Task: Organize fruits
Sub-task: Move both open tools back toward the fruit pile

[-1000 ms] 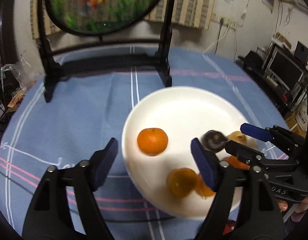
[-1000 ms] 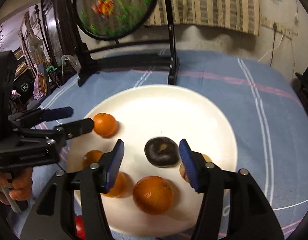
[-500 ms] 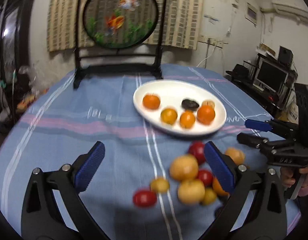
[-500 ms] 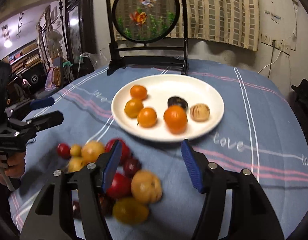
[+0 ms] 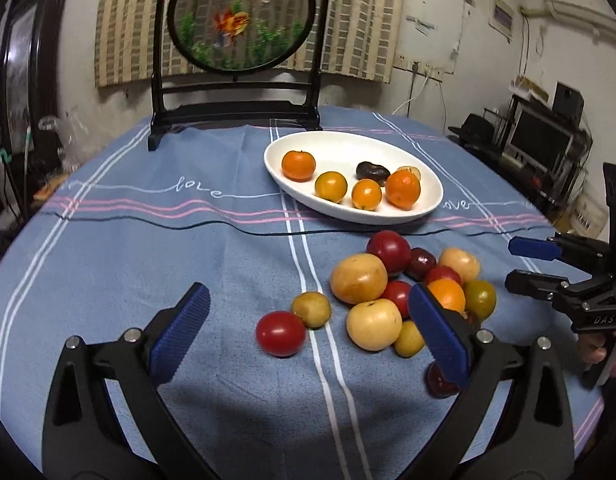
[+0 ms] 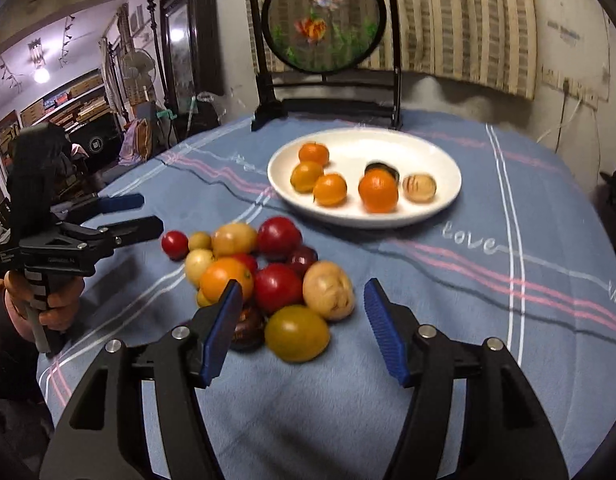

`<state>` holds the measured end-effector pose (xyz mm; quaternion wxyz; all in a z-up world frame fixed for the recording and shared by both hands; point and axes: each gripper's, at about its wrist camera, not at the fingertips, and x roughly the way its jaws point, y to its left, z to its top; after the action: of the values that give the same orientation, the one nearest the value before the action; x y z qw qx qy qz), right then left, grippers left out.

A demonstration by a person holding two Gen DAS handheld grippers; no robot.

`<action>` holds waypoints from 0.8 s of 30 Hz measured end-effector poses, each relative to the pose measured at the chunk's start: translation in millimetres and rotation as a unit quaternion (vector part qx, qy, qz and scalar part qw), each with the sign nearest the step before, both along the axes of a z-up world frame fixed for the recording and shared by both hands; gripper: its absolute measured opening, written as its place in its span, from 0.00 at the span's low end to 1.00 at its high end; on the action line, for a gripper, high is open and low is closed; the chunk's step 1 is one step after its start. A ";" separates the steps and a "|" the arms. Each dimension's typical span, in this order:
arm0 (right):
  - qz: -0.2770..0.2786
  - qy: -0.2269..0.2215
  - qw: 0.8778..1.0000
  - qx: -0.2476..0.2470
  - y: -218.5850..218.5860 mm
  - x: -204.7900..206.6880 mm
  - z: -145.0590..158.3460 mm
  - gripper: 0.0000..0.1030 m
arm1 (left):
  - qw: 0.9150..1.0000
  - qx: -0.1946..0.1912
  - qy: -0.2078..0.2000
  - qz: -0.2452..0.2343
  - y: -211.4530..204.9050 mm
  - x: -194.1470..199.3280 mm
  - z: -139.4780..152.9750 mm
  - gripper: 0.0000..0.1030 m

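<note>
Both grippers have drawn back from over the white plate (image 5: 425, 204) to the near side of the table, above the heap of loose fruit (image 5: 387, 292) on the blue cloth. A second ago each camera was filled by the plate; now the plate sits beyond the heap. The left gripper (image 5: 308, 334) has widened its jaws, nothing between them. The right gripper (image 6: 304, 330) has opened slightly too, hanging over a yellow-green fruit (image 6: 296, 333).
</note>
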<state>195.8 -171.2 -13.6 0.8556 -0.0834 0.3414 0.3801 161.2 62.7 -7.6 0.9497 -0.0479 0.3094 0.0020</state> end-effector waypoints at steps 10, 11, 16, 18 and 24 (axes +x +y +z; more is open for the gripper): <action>-0.006 0.024 0.998 -0.058 11.7 -3.7 -24.8 0.62 | 0.999 0.023 -0.033 0.001 -3.9 -10.3 9.1 0.98; -0.003 0.025 0.998 -0.060 12.9 -4.2 -25.8 0.62 | 0.999 0.024 -0.033 0.001 -4.0 -10.6 9.0 0.98; -0.006 0.028 0.998 -0.057 11.4 -4.8 -26.9 0.62 | 0.999 0.021 -0.032 -0.005 -4.3 -10.6 9.3 0.98; -0.008 0.034 0.998 -0.056 10.6 -2.5 -28.3 0.62 | 0.999 0.025 -0.033 -0.005 -5.5 -11.1 8.8 0.98; 0.005 0.044 0.998 -0.054 12.3 -1.1 -31.0 0.51 | 0.999 0.025 -0.032 -0.012 -8.0 -12.8 8.7 0.98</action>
<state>194.6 -158.9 -44.7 0.8323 -0.1144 0.3981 0.3683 148.4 54.8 1.1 0.9600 -0.0206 0.2791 -0.0036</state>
